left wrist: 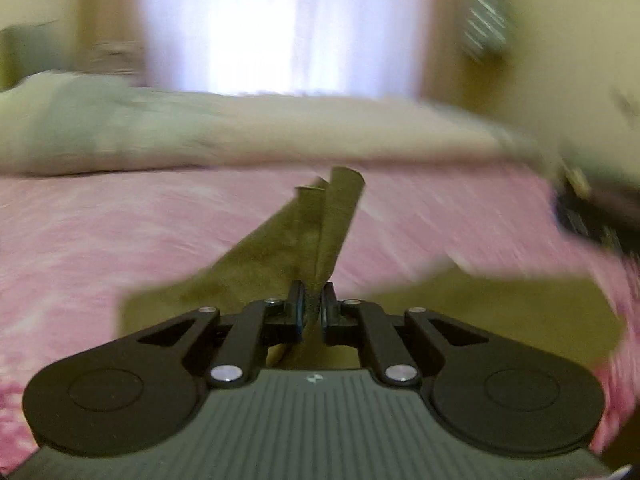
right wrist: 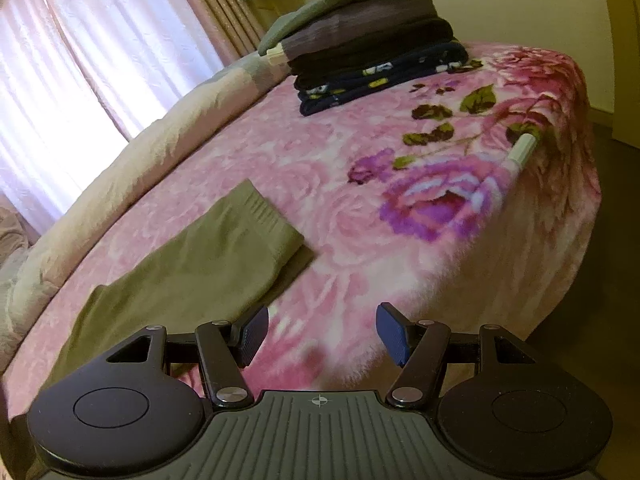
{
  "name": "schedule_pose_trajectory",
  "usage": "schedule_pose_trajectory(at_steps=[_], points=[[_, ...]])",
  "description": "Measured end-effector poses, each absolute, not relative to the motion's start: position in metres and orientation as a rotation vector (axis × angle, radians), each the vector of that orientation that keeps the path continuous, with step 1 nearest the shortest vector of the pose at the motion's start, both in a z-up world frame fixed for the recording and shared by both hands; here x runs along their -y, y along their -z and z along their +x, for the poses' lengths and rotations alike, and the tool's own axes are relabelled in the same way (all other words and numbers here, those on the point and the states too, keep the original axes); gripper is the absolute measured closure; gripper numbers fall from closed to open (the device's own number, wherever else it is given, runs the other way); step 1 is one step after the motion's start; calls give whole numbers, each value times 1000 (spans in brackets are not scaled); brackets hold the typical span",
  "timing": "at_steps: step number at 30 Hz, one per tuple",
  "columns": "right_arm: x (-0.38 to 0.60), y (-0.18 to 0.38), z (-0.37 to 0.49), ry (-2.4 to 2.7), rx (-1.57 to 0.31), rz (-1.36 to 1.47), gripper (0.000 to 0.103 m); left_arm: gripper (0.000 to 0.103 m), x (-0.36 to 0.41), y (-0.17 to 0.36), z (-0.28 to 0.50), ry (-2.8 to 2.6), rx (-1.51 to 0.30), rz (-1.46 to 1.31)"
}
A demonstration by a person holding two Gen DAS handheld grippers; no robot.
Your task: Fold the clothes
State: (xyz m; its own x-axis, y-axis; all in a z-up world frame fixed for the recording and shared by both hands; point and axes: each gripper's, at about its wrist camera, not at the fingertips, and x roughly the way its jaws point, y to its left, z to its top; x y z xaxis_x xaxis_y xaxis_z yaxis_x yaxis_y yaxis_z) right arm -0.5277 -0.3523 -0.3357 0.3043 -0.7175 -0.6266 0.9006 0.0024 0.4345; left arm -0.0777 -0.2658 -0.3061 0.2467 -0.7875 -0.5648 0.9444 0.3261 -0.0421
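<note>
left gripper [left wrist: 314, 308]: jaws nearly together, pinching a bunched edge of the olive garment [left wrist: 320, 228], which rises in soft folds past the pads; the view is blurred. right gripper [right wrist: 322, 334]: jaws well apart, nothing between them, hanging over the pink floral blanket [right wrist: 400, 152] just beside the garment's near end. the garment lies flat along the bed, its ribbed end folded over. judged light, limp and non-slip; it will sag wherever unsupported, so hold at corners or hem, both layers together. farther off, a stack of folded clothes [right wrist: 372, 48] sits at the bed's far corner, curtains [right wrist: 80, 60] behind.
</note>
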Motion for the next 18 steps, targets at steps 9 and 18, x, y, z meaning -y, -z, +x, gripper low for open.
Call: schedule_pose_trajectory(at_steps=[9, 18], points=[[355, 325, -493, 1113, -231, 895, 40, 69, 253, 342, -128, 1267, -637, 425], [375, 348, -379, 586, -198, 1207, 40, 71, 195, 308, -69, 1148, -737, 205]])
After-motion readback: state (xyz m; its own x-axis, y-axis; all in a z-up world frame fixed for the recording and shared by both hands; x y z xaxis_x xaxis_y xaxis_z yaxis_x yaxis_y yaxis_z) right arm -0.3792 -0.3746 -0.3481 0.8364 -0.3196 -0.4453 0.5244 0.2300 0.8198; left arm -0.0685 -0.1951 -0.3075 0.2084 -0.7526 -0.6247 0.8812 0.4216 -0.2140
